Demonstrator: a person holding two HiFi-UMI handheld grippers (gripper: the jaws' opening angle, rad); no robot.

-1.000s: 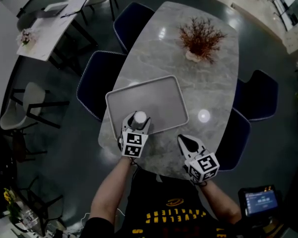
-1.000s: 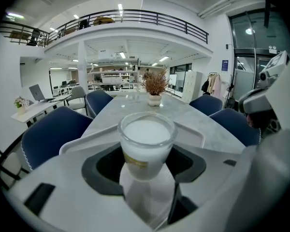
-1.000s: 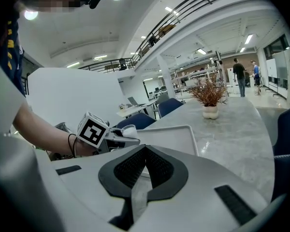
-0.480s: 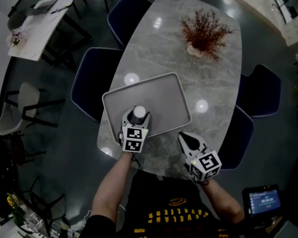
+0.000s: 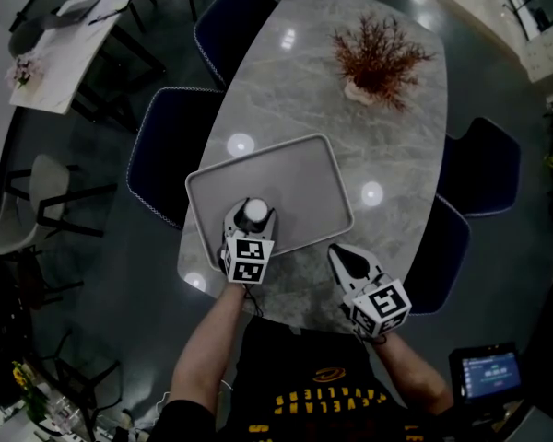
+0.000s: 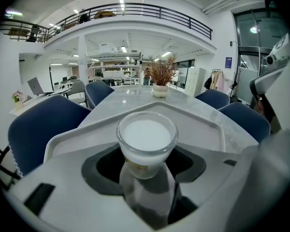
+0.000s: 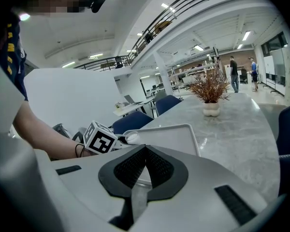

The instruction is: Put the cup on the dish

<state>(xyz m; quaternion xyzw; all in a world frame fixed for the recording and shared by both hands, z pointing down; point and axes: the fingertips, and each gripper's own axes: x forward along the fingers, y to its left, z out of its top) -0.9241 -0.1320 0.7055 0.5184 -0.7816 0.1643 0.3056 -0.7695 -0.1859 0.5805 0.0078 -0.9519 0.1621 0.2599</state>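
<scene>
My left gripper (image 6: 147,166) grasps the cup (image 6: 147,138), a clear round glass, white inside, snug between the jaws over the near rim of the dish (image 5: 300,168). The dish is a smooth grey rounded rectangle with a raised lip and bare floor ahead. My right gripper (image 7: 144,151) is clenched on nothing, and polished marbled table (image 7: 241,129) lies open beyond it.

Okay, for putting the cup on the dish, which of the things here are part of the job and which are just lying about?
Part of the job:
- cup, held by the left gripper
- dish, the grey tray under it

Just lying about:
- potted dried plant
- blue chairs
- right gripper, shut and empty
</scene>
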